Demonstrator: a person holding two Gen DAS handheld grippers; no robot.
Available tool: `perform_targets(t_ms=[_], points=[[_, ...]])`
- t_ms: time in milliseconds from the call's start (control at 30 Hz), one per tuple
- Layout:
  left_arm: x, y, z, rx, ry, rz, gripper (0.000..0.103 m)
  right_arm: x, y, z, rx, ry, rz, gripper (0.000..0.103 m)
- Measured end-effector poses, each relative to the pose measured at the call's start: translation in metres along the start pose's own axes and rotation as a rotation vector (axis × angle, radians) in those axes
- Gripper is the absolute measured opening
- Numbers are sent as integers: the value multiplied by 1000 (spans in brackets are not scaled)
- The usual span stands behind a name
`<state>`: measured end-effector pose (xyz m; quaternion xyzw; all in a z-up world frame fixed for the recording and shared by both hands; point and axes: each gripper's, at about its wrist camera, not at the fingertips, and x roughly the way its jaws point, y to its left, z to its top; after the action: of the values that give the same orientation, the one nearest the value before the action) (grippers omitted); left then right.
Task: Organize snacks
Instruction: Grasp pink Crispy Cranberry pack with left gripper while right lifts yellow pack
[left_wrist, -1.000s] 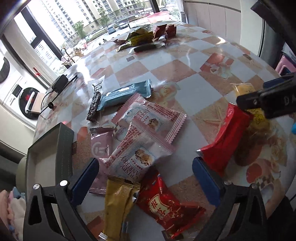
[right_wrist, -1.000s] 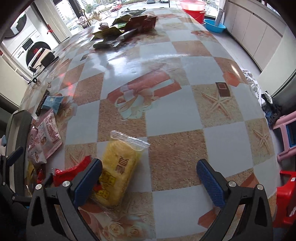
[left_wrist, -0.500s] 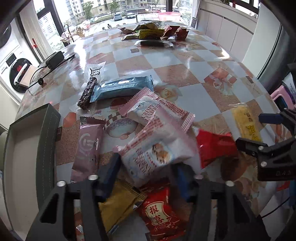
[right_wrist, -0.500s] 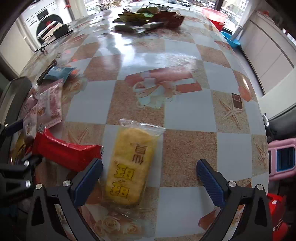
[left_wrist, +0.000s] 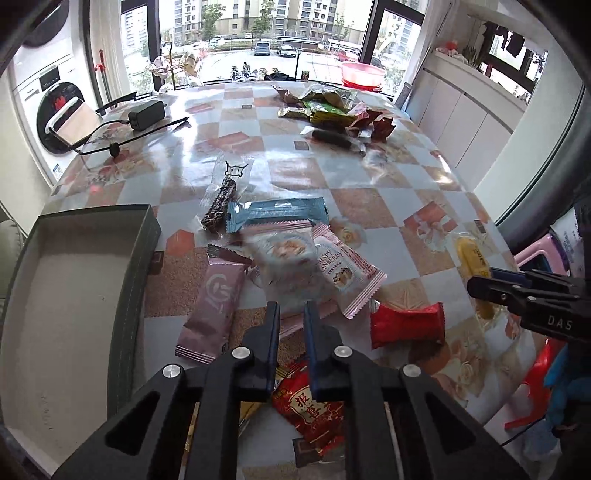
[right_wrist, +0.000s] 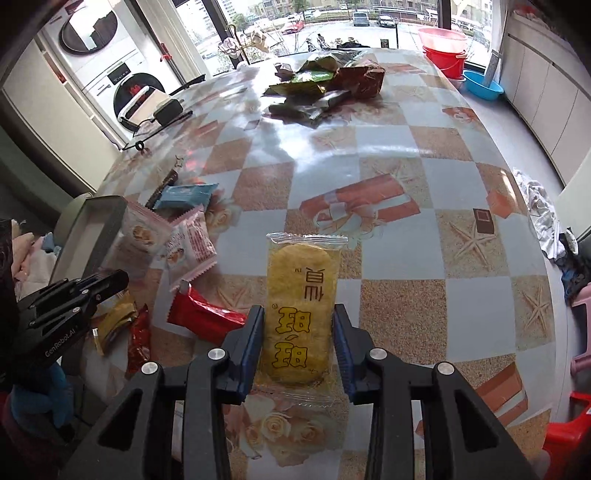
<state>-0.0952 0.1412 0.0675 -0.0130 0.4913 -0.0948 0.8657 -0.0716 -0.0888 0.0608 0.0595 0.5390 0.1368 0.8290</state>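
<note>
As its jaws stand pressed together, the left hand-held gripper (left_wrist: 291, 308) pinches the serrated lower edge of a pink-bordered cracker packet (left_wrist: 284, 266), a soft film pouch that shows blurred and hangs just above the desk (left_wrist: 369, 199). A second pink-bordered packet (left_wrist: 347, 269) of the same kind lies flat at its three o'clock, which makes two.

Around them, five more snacks rest on the glossy, checked oilcloth:
- one long mauve bar wrapper (left_wrist: 218, 302) at nine o'clock
- one teal bar wrapper (left_wrist: 277, 214) at twelve
- one dark, knobbly bar in clear film (left_wrist: 221, 203) just beside the teal one
- one plump red pillow pack (left_wrist: 406, 325) at four
- one red foil packet with gold characters (left_wrist: 310, 406) at six, partly under the gripper

An open rectangular box (left_wrist: 140, 266), dark green outside and pale inside, sits at nine o'clock on the desk's edge. A heap of crumpled foil wrappers (left_wrist: 332, 110) lies at the far end; I cannot count them.

The right hand-held gripper (right_wrist: 298, 314) has its jaws closing, with its ribbed blue pads on the two long sides of one yellow rice cracker pack (right_wrist: 301, 295). This is an oval biscuit in clear film, and it points toward twelve o'clock in the right wrist view. The red pack lies near it, at its nine o'clock.
</note>
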Motion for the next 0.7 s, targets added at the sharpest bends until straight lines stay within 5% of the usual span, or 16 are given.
perform_targets(t_ms=[233, 367, 467, 567, 633, 667, 700], points=[[20, 7, 4, -16, 70, 10, 21, -3, 9, -2, -21, -8, 7, 38], [43, 19, 15, -130, 118, 1, 62, -1, 8, -3, -16, -1, 16, 38], [57, 21, 23, -204, 148, -1, 69, -1, 7, -3, -13, -2, 20, 38], [70, 18, 28, -247, 172, 48, 70, 2, 4, -2, -7, 0, 30, 38], [72, 12, 29, -232, 172, 110, 58, 5, 4, -1, -1, 6, 38, 38], [72, 9, 29, -208, 174, 134, 44, 5, 4, -2, 1, 8, 42, 38], [71, 8, 28, -193, 171, 134, 43, 6, 4, -2, 1, 9, 46, 38]])
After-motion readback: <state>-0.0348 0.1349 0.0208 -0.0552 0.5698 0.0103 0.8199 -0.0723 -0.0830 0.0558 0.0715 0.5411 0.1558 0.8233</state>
